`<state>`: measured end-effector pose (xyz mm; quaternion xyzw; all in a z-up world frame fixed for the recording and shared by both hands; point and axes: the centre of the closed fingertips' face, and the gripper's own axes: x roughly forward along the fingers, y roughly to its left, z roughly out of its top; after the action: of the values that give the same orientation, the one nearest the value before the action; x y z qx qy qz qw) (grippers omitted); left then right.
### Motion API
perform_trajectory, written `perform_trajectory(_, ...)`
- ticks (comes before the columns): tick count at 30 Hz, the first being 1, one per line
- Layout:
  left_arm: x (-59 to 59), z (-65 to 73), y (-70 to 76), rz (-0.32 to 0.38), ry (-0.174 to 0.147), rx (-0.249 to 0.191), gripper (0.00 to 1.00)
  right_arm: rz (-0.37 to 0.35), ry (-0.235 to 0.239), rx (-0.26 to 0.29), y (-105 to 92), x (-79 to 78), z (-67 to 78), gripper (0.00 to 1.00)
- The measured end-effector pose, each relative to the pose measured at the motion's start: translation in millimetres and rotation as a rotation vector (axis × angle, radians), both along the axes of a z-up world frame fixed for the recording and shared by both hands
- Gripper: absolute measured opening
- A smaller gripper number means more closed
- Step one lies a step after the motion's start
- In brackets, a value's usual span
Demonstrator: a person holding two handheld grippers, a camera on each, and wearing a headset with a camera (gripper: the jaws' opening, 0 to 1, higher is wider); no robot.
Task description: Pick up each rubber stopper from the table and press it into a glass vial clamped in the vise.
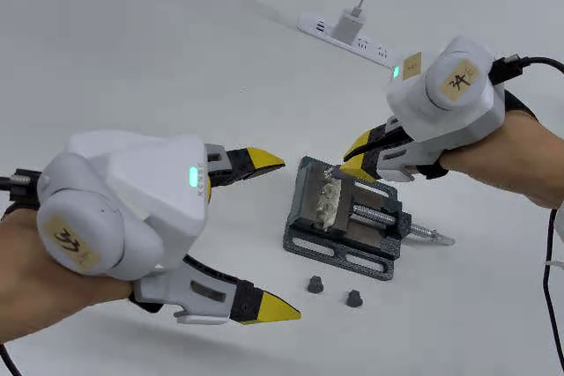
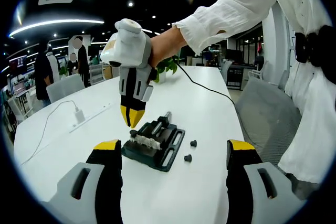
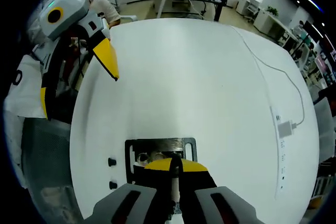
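Note:
A dark vise (image 1: 370, 233) stands mid-table with pale glass vials (image 1: 324, 203) clamped between its plates. Two black rubber stoppers (image 1: 315, 284) (image 1: 354, 298) lie on the table just in front of it. My right gripper (image 1: 351, 165) hovers over the far end of the vials, shut, with nothing visible between its yellow tips. In the right gripper view the right gripper (image 3: 176, 165) points down at the vise (image 3: 157, 146) and a vial mouth (image 3: 142, 157). My left gripper (image 1: 271, 235) is open, empty, left of the vise. In the left gripper view the left gripper (image 2: 173, 145) frames the vise (image 2: 167, 145) and stoppers (image 2: 187, 157).
A white power strip (image 1: 352, 37) with a plugged charger and cable lies at the table's far side. A black cable hangs by the right arm. Chairs and people stand beyond the table in the left gripper view.

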<state>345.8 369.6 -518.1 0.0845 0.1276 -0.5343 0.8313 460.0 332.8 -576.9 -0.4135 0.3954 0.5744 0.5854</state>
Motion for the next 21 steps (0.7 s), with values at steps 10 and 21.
perform_trajectory(10,0.2,-0.2,0.4,0.001,0.002,0.0,0.8,0.004,0.011,-0.001,-0.5,-2.3,-6.6,0.0)
perform_trajectory(21,1.2,-1.2,0.4,-0.001,0.005,-0.002,0.8,0.005,0.019,-0.006,-0.2,-3.2,-12.2,0.0)
